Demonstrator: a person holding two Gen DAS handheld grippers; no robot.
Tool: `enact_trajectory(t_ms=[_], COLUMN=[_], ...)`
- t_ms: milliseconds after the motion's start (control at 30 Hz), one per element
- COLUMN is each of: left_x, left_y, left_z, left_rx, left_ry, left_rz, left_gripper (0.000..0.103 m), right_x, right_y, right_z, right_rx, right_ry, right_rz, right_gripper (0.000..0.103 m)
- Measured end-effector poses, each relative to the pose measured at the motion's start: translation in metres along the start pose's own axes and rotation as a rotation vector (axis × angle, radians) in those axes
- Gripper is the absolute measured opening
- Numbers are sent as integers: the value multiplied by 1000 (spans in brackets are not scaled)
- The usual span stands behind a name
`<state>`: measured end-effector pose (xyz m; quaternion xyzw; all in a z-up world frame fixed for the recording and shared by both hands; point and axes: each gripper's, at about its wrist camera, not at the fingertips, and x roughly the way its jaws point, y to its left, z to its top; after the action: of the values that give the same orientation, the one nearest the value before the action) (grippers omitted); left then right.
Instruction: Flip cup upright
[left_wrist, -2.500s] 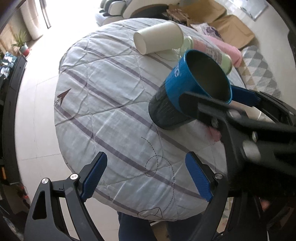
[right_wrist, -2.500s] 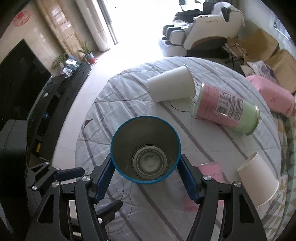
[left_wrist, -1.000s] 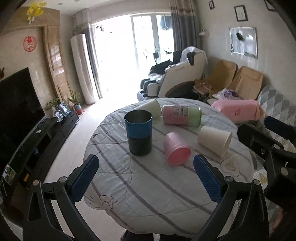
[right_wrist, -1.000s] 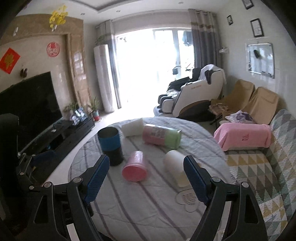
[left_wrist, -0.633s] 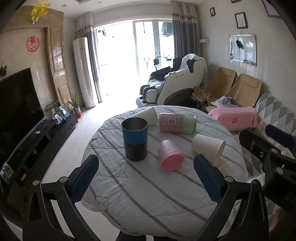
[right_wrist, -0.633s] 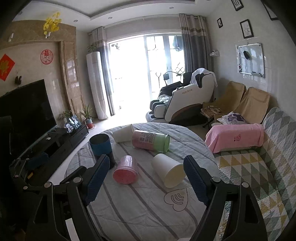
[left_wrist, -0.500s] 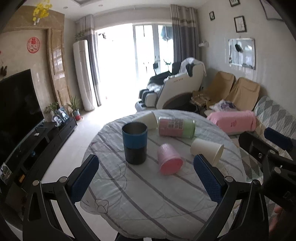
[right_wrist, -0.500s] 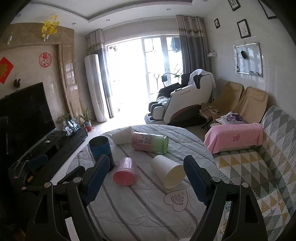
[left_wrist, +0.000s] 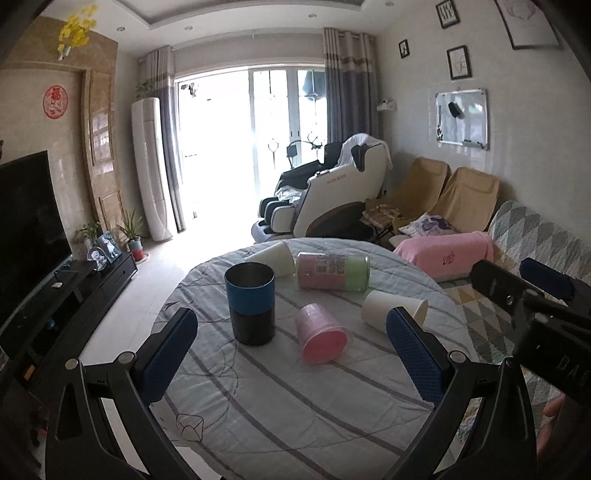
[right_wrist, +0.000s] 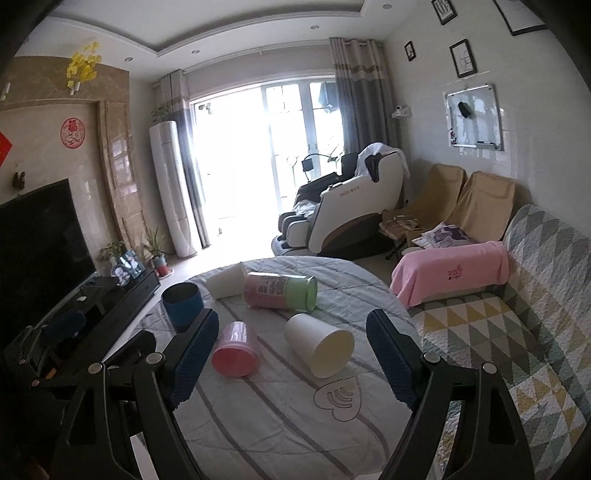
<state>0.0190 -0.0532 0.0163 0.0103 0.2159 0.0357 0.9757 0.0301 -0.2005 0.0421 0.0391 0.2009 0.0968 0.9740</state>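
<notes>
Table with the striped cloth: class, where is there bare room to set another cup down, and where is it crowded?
Free: the near half of the table, from the pink cup and blue cup to the front edge. Crowded: the far half, where two white paper cups and the pink-and-green canister lie on their sides.
</notes>
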Motion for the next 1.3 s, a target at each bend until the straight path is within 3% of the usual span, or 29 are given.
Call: enact_trajectory(t_ms=[433,1300], left_x=[0,24], left_y=[5,-11], left_z=[11,26], left_rx=[-7,4], left_ry=[-30,17], left_rz=[38,51], left_gripper=[103,103], right_x=[-5,18], right_y=[13,1], right_z=[10,25], right_rx=[-49,-42], right_ry=[-53,-27], right_rz=[32,63], right_gripper=[83,83])
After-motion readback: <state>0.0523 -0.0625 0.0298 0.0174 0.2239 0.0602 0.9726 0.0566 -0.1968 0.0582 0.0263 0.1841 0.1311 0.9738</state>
